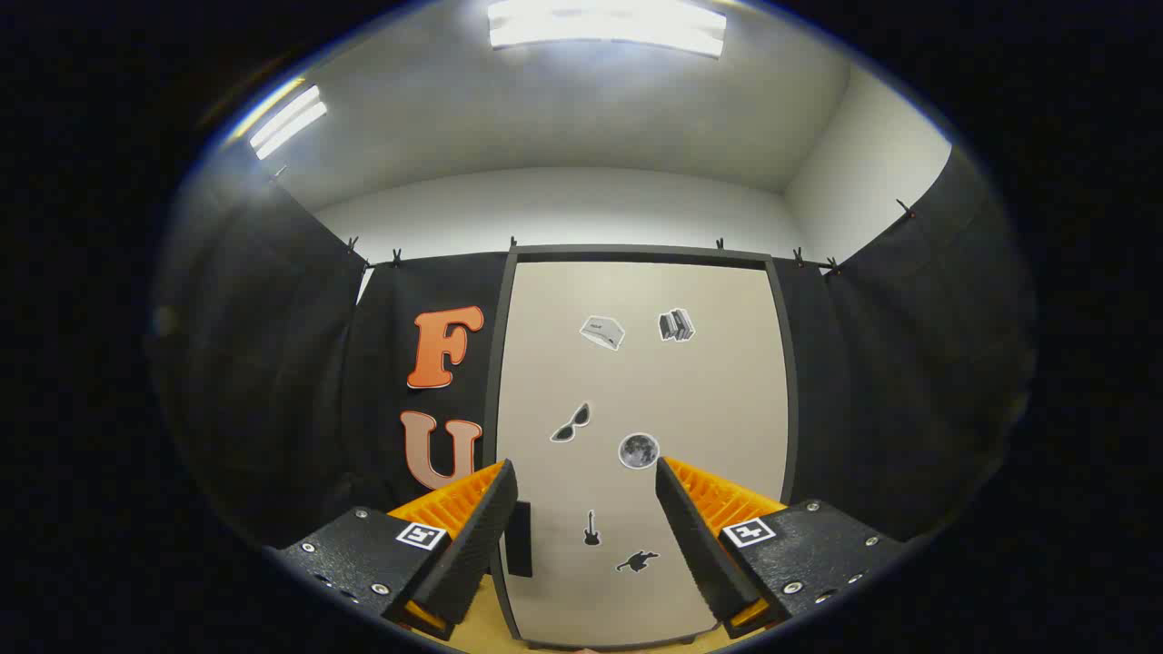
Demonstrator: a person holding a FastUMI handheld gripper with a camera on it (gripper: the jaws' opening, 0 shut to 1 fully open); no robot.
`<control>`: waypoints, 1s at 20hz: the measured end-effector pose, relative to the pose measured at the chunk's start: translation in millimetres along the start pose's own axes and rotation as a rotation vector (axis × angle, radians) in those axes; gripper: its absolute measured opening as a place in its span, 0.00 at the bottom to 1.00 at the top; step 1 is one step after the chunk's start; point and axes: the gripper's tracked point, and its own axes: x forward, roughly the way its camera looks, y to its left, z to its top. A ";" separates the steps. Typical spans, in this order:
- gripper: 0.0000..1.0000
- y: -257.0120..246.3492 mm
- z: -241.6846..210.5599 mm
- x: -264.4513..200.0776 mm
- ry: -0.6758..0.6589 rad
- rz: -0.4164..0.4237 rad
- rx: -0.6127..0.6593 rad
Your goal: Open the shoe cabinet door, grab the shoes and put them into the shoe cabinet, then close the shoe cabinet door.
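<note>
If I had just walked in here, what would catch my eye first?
Probably the tall pale shoe cabinet door, shut, straight ahead beyond the gripper. It is dotted with small stickers: sunglasses, a moon, a guitar. The gripper's two fingers stand open in front of it, holding nothing, and a bright ceiling light glares overhead.

Beige cabinet door (dark frame), stickered.

Light: bright, even, from two ceiling lamps, both glaring white | Shadows: faint | Focus: sharp centre | Edges: curved by fisheye, dim, slightly soft
</note>
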 end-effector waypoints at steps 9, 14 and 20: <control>0.95 1.2 -14.9 0.6 0.071 0.001 0.007; 0.95 16.3 -19.8 5.9 0.089 0.030 0.018; 0.95 44.3 -42.3 17.8 0.139 0.081 0.039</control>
